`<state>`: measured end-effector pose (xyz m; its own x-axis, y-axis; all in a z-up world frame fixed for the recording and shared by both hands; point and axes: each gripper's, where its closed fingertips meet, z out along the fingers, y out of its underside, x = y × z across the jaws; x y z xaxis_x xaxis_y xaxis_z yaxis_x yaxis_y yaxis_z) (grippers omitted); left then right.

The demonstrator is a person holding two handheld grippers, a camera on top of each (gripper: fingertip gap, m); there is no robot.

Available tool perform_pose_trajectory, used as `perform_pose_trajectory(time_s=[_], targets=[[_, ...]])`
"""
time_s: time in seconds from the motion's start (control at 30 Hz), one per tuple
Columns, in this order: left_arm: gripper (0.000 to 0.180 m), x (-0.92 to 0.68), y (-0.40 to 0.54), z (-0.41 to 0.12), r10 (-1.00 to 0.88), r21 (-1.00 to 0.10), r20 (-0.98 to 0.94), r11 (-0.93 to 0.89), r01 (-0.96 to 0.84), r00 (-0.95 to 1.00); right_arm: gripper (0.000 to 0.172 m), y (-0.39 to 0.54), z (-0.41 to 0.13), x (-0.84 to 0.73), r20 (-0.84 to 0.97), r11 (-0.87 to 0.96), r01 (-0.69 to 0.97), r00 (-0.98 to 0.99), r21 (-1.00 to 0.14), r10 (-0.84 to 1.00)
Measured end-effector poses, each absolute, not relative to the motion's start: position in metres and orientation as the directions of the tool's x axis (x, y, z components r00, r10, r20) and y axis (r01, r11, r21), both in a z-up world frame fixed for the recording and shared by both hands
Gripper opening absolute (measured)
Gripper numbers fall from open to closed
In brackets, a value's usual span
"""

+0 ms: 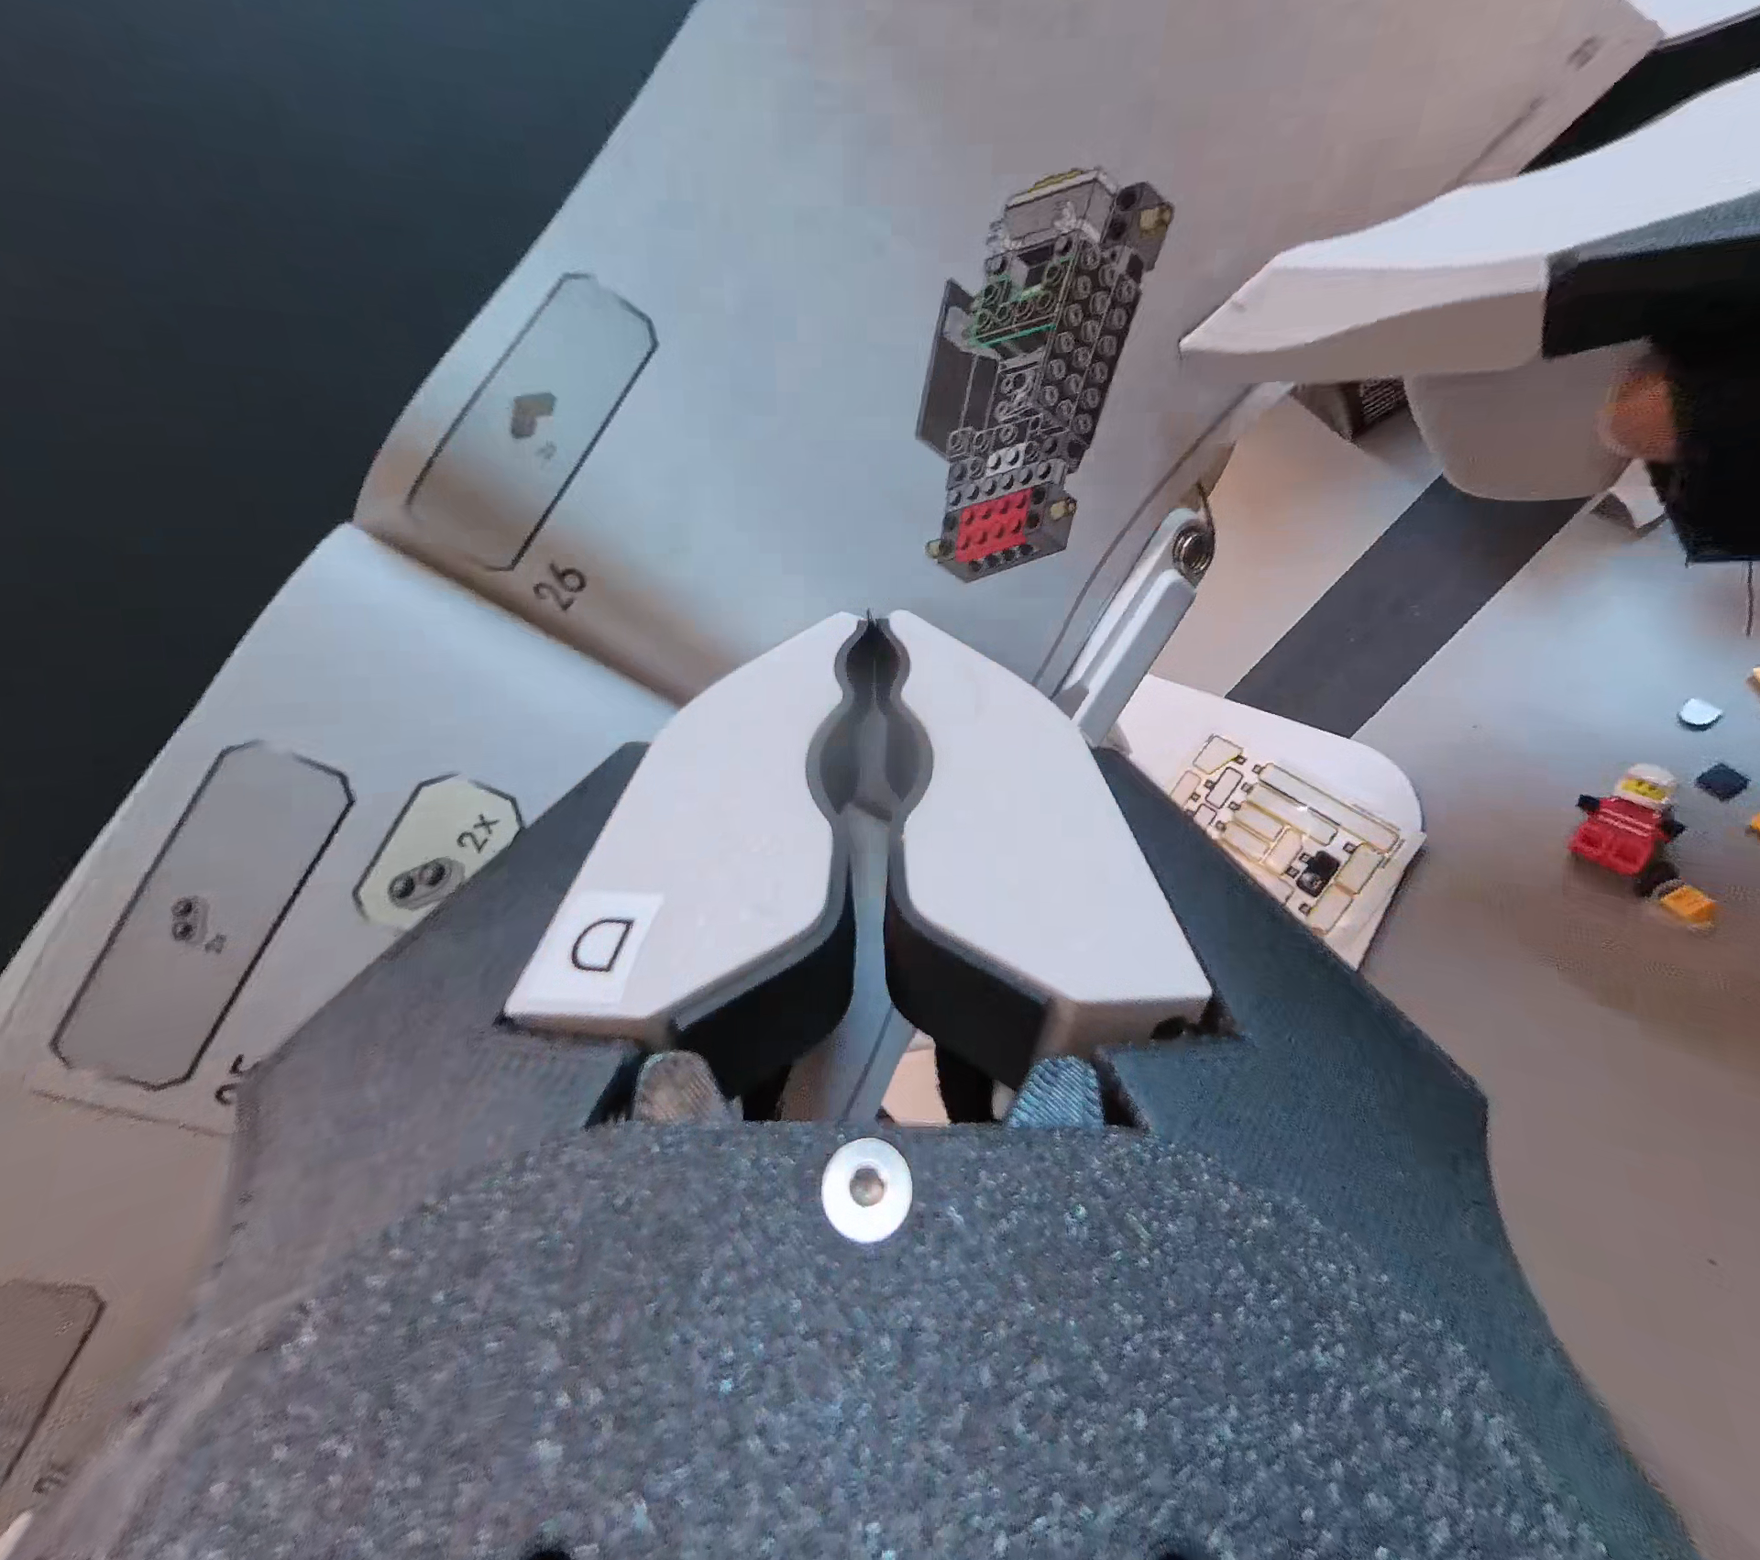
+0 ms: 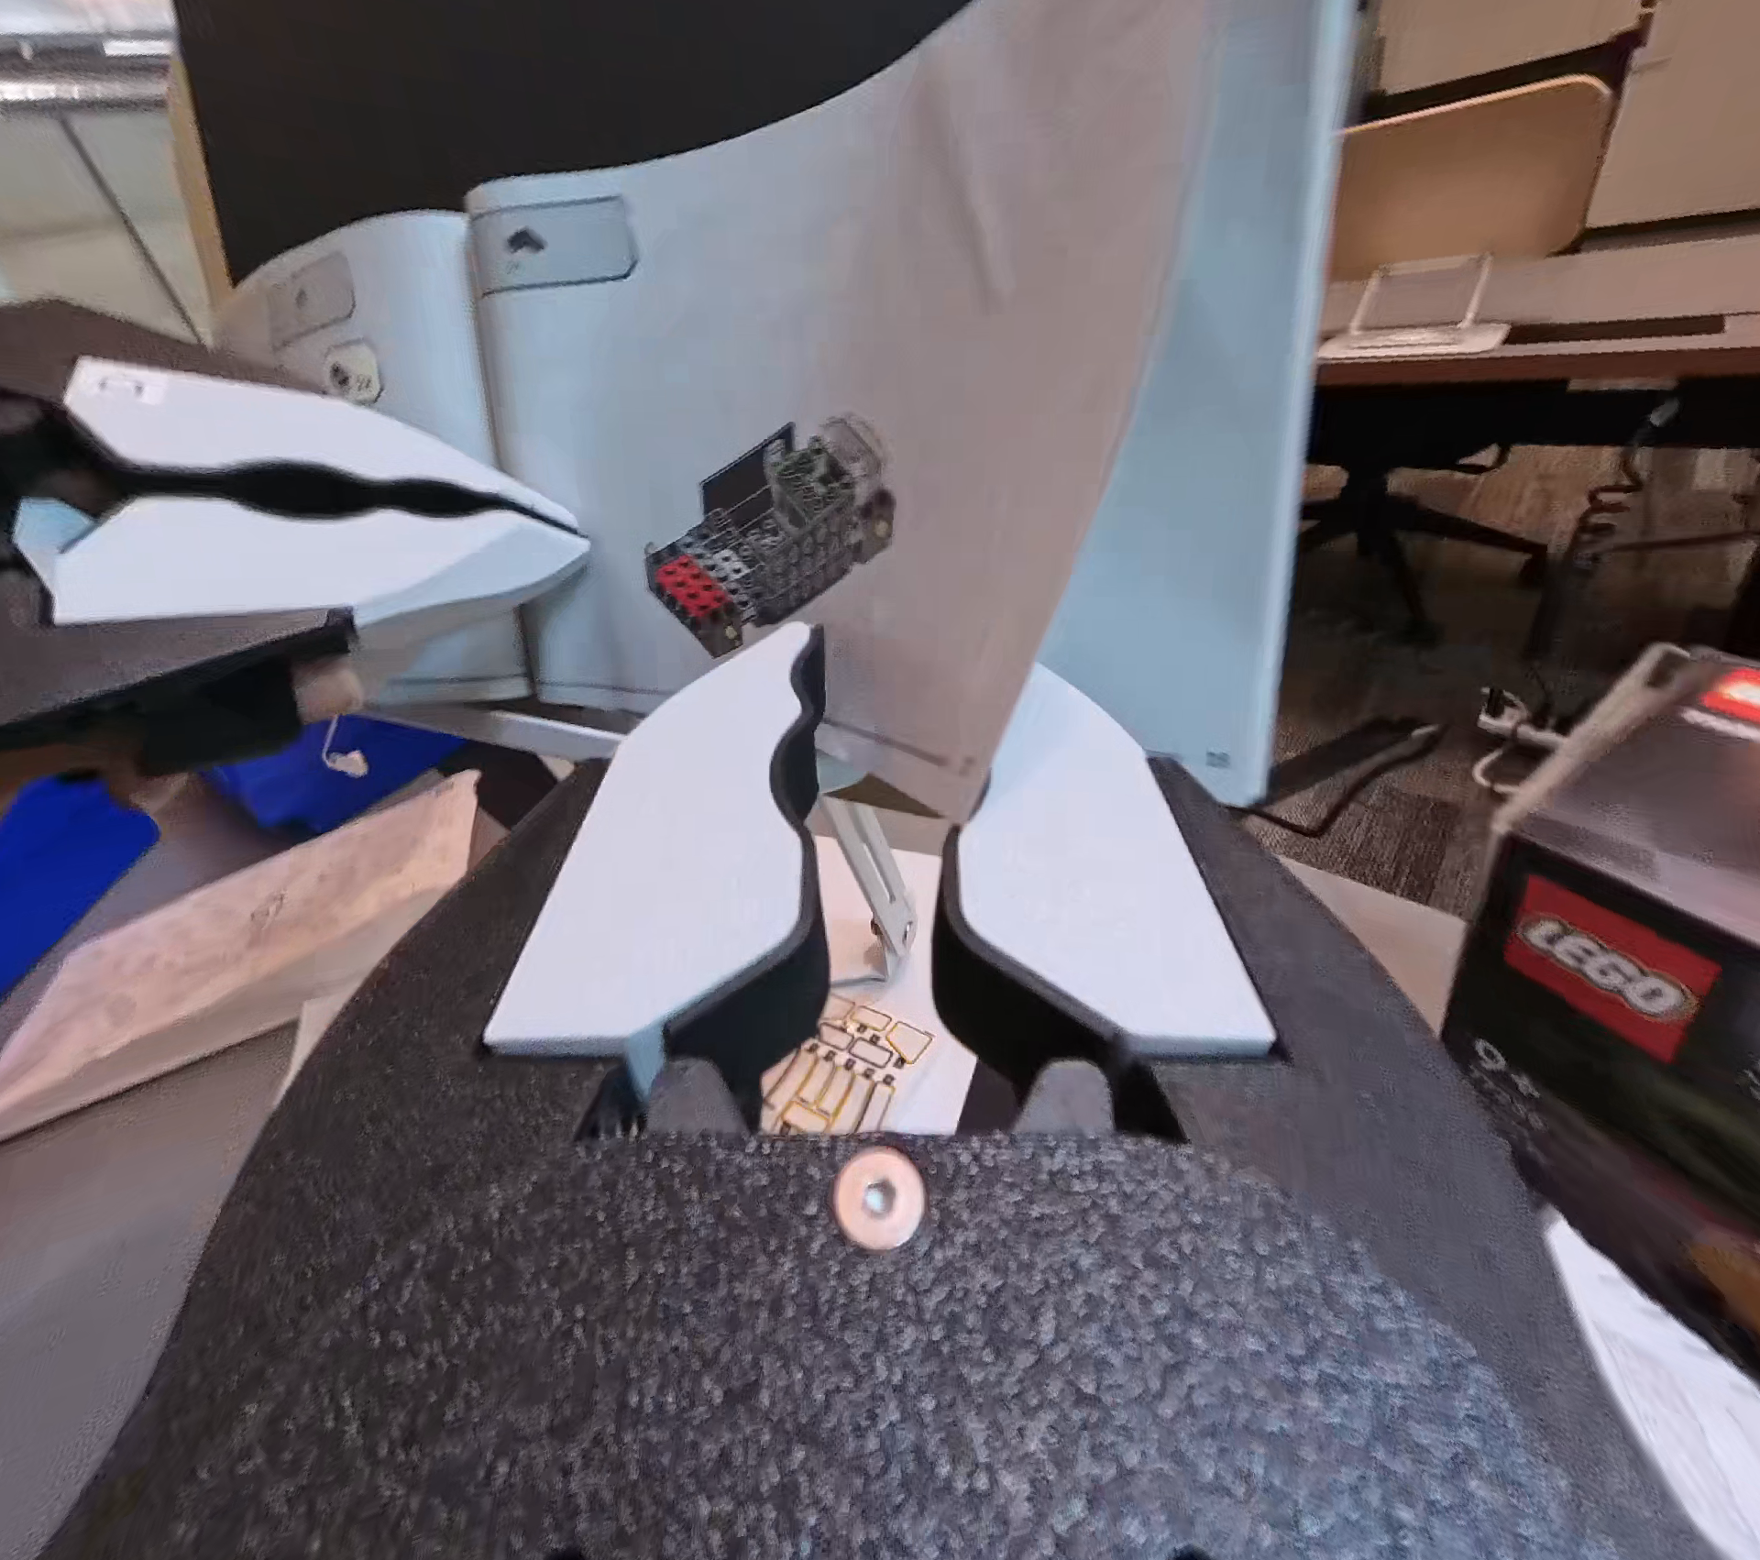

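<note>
Toy figure (image 1: pixel 1619 833) on table (image 1: pixel 1524 1133)

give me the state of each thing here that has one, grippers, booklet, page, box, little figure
Left gripper: shut, nothing visible between its tips.
Right gripper: open, a page corner standing between its fingers.
Pale instruction booklet: open, propped upright on a stand.
Loose curved page: lifted, mid-turn.
Black cardboard toy box: cannot tell if opened.
Red toy minifigure: lying on the table.

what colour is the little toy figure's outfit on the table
Red, with a white helmet; the toy figure shows best in the left wrist view.
</note>
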<state>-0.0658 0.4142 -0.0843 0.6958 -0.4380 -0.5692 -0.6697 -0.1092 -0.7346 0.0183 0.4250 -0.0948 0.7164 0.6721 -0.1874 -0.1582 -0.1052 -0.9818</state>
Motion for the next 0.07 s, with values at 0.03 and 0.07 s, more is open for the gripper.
perform_pose_trajectory(time_s=[0.03,0.07], targets=[[0.000,-0.0691,0.4139,-0.0840,-0.433,-0.732,-0.574,-0.109,-0.673,0.695,0.021,0.4220,-0.0938,0.0116,-0.158,-0.083,-0.139,0.702,-0.987,0.694],[0.000,-0.0718,0.4137,-0.0835,-0.433,-0.735,-0.571,-0.109,-0.670,0.697,0.021,0.4164,-0.0904,0.0046,-0.123,-0.048,-0.128,0.684,-0.991,0.719]])
